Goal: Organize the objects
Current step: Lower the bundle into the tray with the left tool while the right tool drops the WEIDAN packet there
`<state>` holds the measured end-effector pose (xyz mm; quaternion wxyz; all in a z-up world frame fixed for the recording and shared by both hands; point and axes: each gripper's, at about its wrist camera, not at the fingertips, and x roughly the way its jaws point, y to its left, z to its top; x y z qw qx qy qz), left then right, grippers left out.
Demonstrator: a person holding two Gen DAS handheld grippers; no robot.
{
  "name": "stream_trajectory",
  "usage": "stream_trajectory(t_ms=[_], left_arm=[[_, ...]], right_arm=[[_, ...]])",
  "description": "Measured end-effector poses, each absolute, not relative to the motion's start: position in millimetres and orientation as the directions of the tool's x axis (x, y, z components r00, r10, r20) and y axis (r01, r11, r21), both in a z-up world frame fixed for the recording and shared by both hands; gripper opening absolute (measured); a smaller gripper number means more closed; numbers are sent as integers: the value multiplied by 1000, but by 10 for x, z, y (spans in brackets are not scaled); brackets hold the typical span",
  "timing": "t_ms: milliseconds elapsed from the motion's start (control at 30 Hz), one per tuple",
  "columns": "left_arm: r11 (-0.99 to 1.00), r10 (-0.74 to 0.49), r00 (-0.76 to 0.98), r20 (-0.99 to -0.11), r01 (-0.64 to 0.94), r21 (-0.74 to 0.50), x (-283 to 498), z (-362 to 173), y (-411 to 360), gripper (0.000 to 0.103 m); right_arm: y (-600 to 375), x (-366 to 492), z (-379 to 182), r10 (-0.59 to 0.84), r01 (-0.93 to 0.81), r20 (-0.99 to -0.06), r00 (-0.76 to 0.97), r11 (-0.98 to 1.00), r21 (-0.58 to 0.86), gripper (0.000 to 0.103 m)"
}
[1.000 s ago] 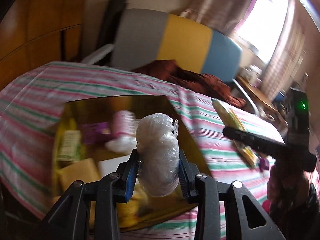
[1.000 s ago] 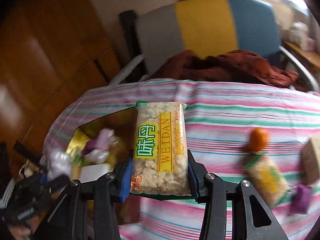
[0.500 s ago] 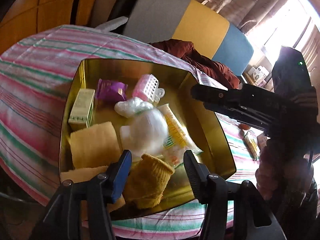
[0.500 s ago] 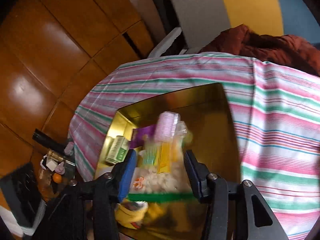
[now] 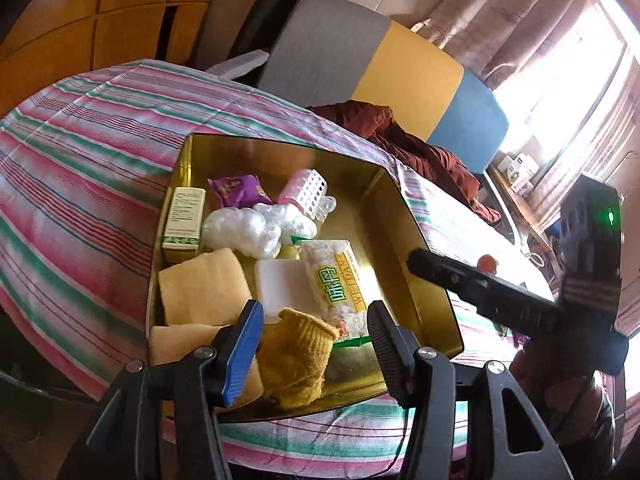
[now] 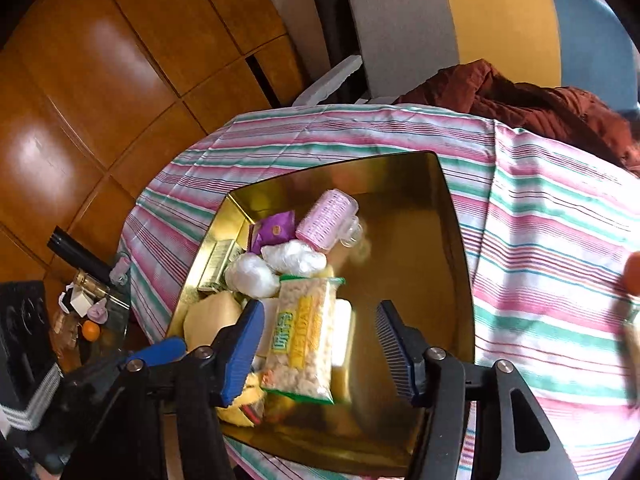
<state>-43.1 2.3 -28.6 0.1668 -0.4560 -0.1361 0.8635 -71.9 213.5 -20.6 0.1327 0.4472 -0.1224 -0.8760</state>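
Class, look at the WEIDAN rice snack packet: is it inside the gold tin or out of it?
Inside. The WEIDAN packet lies flat within the gold tin, resting on other items; both tongs, left and right, stand open, holding nothing.

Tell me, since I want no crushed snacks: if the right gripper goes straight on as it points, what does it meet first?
Probably the snack pack: it lies in the gold tray directly between the open fingers of the right gripper. Depth is uncertain.
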Motion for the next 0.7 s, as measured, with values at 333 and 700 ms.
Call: stream_trajectory(t_ms=[333,700], left_arm=[[-943,328,-596,-732,-162,-291,-306,-92,84,55],[-966,256,-652,-714,-202,-162,-175,21,294,55]], right_arm=[[2129,-403,-62,-260,119,-727,-635,-963,240,76],[2100,-144,-29,-183,129,-717,-673,-983,129,82]])
